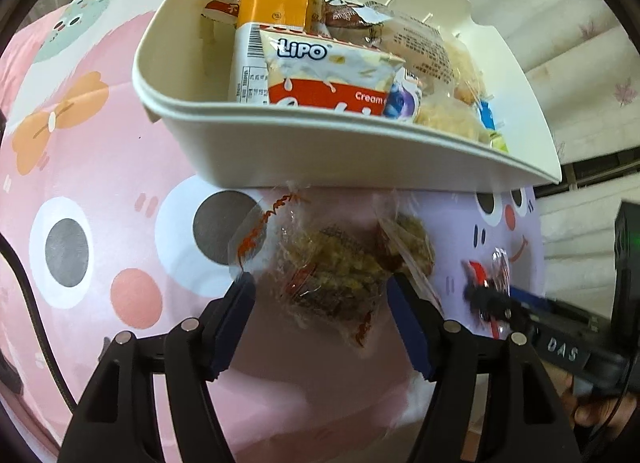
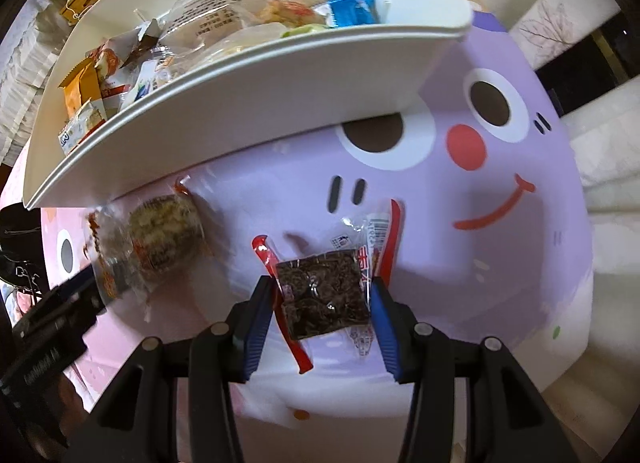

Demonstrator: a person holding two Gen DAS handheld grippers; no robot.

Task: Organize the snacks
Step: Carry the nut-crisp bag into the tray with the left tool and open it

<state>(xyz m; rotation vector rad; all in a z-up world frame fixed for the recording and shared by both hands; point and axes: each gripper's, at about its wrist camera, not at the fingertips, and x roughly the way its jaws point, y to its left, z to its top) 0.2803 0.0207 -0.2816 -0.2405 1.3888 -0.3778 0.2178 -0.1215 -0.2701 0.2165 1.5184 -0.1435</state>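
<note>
Left gripper (image 1: 320, 295) released, jaws straddling blurred clear-wrapped grain cake (image 1: 328, 267) below white tray (image 1: 280, 151); right gripper (image 2: 320, 299) clenched on dark red-edged packet (image 2: 324, 299), its label too small to read, tray contents partly hidden by the wall.

Lower half of Lipo packet (image 1: 336, 71) behind white tray (image 1: 304, 143) wall.

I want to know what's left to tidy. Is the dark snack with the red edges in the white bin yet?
Not yet. The dark snack packet lies on the purple cloth, outside the white bin, between the right tool's fingers.
</note>
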